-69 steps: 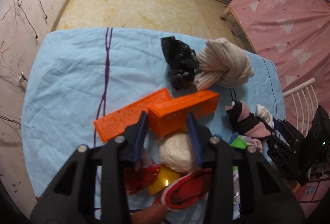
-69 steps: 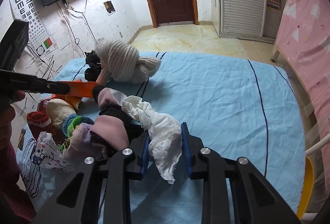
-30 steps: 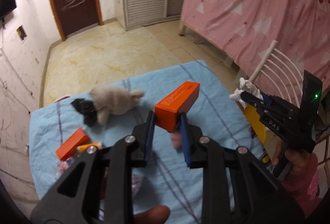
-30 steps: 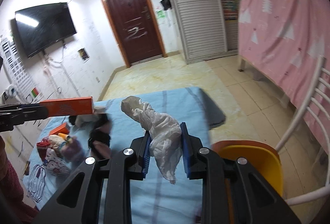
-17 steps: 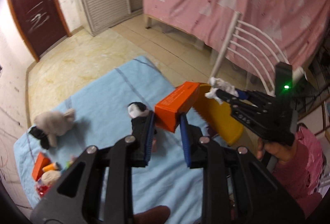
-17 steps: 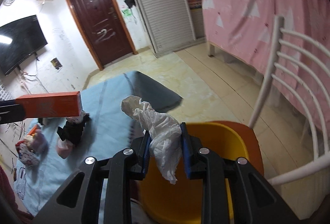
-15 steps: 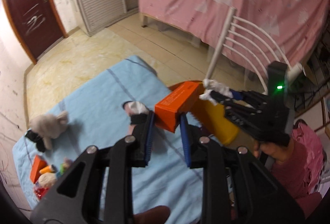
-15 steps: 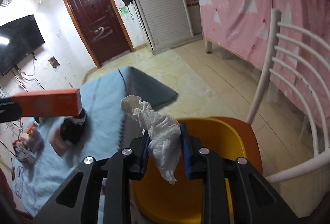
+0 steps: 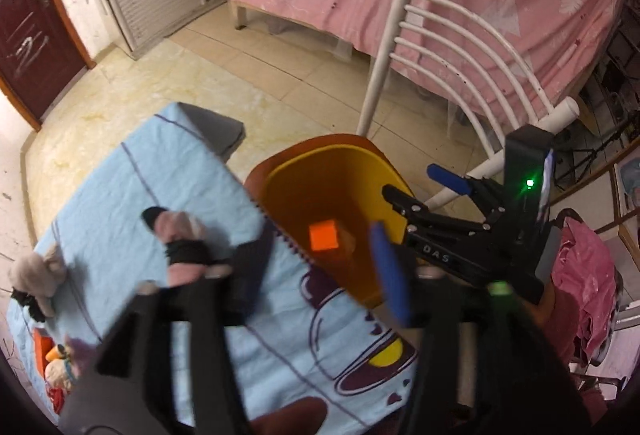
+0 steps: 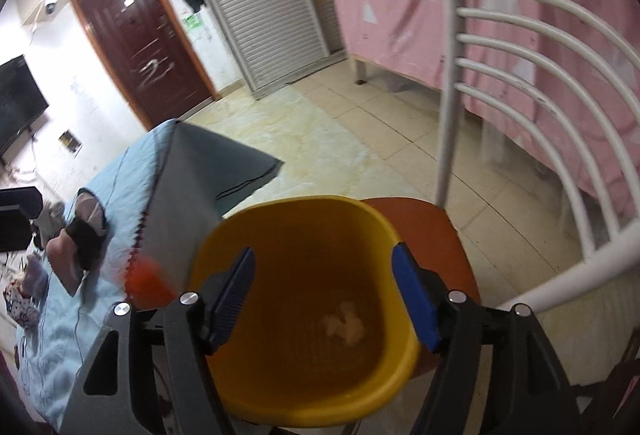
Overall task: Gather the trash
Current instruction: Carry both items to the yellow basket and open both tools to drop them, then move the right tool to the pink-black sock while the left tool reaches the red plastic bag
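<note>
Right tool: jaws wide, nothing between them, over yellow bin. Left tool: jaws wide, blurred. White tissue: lying on the bin's bottom. Orange box: inside the bin. Bin stands on chair beside table.

Table under a light-blue cloth carries a pink-and-black sock bundle mid-surface; beige knit roll and small clutter at far edge.
</note>
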A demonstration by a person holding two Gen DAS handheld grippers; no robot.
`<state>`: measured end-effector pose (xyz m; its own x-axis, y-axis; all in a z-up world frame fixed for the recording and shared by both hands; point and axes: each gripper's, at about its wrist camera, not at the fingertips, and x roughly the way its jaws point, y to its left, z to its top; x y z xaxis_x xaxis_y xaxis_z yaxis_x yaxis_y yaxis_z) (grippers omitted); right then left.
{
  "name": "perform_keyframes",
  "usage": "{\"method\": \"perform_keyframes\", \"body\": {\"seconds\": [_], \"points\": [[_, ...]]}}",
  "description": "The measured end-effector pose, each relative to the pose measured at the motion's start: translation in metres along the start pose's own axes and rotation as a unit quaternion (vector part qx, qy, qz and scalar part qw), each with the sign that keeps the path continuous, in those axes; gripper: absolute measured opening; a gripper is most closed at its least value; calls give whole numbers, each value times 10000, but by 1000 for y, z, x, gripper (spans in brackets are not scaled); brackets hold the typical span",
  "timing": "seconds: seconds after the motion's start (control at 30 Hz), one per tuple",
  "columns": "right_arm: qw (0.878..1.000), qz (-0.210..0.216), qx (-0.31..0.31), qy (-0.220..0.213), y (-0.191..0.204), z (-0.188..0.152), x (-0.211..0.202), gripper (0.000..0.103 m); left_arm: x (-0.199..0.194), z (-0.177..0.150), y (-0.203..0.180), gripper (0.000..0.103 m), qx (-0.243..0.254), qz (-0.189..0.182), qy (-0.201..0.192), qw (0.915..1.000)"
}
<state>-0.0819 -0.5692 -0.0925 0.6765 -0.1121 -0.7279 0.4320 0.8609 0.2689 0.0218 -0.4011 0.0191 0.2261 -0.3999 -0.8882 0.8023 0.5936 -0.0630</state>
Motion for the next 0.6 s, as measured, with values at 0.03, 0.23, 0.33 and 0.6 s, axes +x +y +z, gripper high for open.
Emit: {"method": "perform_keyframes", "body": {"seconds": [0.03, 0.23, 0.33, 0.6], "points": [[10000, -16, 19, -7, -2, 0, -2, 65, 2, 1, -2, 56, 23, 20, 2, 10000], [9999, 56, -20, -102, 5, 3, -8, 65, -7, -1, 8, 56, -89, 76, -70, 9999], [9996, 157, -161, -163, 19, 9, -11, 65, -21, -5, 19, 56, -209, 114, -196, 9995], [9971, 420, -597, -227, 71, 18, -18, 66, -59, -21, 55, 56, -604, 237, -535, 9965]]}}
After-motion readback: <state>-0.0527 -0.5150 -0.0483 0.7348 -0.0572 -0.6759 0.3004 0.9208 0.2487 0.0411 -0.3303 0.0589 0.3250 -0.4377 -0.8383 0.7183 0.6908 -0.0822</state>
